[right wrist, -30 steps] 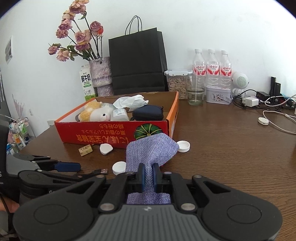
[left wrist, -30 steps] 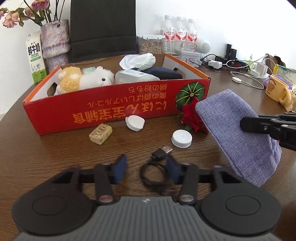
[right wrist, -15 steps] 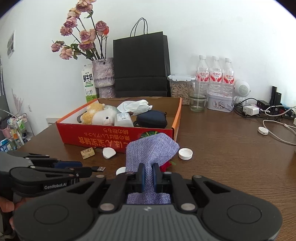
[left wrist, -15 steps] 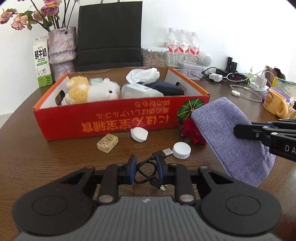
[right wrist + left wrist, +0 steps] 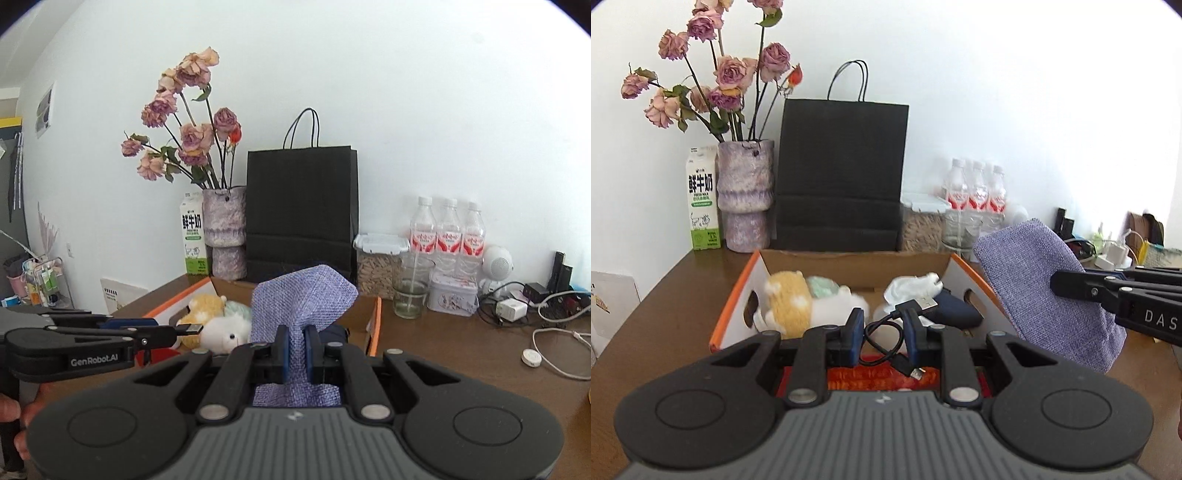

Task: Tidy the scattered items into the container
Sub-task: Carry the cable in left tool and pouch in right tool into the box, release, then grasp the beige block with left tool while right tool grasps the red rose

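Observation:
My left gripper is shut on a coiled black USB cable and holds it in the air over the front wall of the red cardboard box. My right gripper is shut on a purple woven cloth pouch, lifted beside the box's right end; the pouch also shows in the left wrist view. The box holds a plush toy, white tissue and a dark case. The table in front of the box is hidden by the grippers.
Behind the box stand a black paper bag, a vase of dried roses and a milk carton. Water bottles, a glass, a tin and chargers with cables sit at the right.
Both grippers have risen from the table and moved toward the box. The left one closed on the USB cable and lifted it; the right one carried the pouch up beside the box.

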Demonstrator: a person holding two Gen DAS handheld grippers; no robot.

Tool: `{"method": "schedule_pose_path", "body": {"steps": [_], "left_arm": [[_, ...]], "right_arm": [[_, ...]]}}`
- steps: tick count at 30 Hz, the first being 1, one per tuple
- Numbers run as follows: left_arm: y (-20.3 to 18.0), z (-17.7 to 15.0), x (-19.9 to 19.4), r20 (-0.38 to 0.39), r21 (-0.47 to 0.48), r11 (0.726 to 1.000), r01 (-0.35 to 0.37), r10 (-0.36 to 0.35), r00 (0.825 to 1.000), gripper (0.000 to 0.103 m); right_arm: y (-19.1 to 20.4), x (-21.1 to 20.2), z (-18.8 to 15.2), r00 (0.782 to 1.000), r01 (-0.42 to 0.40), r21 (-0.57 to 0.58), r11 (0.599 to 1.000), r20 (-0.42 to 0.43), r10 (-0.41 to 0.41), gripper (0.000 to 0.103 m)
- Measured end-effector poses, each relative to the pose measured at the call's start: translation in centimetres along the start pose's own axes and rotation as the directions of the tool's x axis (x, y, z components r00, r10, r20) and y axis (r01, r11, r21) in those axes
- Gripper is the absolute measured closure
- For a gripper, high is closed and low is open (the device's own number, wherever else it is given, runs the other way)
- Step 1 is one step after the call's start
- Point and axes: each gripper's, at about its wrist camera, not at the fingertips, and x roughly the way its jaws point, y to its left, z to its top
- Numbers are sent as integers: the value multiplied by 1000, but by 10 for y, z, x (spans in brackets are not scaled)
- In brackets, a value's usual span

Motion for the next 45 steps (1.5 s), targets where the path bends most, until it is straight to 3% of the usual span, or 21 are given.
{"method": "schedule_pose_path", "body": {"steps": [4, 8, 16, 19, 21, 23, 24, 25, 26, 28, 45], "left_arm": [[17, 25, 23, 38, -32, 999, -17, 18, 999, 80], [32, 34, 60, 24, -56, 998, -22, 24, 999, 80], [50, 21, 128, -37, -69, 997, -43, 40, 999, 79], [53, 13, 143, -67, -50, 998, -43, 40, 997, 76], [53, 10, 146, -71, -39, 997, -62, 59, 996, 66], [52, 10, 141, -51, -32, 996, -87, 85, 995, 38], [51, 12, 137, -26, -26, 994, -104, 103, 994, 11], [49, 14, 132, 0, -17, 989, -146, 146, 989, 0], [47, 15, 128, 23, 2, 983, -181, 181, 983, 0], [45, 17, 123, 30, 35, 982, -186, 185, 982, 0], [46, 1, 62, 19, 19, 975, -222, 221, 975, 0]], "right_arm": [[6, 39, 24, 1000, -23, 1, 1000, 17, 23, 95], [7, 88, 35, 999, -34, 19, 999, -5, 34, 95], [-14, 174, 20, 995, -26, 73, 997, -94, 33, 93], [-19, 190, 10, 991, -4, 69, 998, -135, 14, 80], [-18, 195, 4, 986, 34, 51, 998, -163, -26, 61], [-18, 194, 2, 986, 52, 38, 998, -160, -46, 31], [-17, 192, 2, 987, 56, 32, 998, -155, -50, 25], [-15, 189, 3, 987, 61, 22, 998, -148, -57, 13], [-14, 184, 4, 989, 67, 12, 998, -135, -65, 7], [-13, 177, 7, 988, 93, -4, 996, -126, -93, 0], [-23, 104, -12, 980, 164, 11, 986, -118, -162, 0]]}}
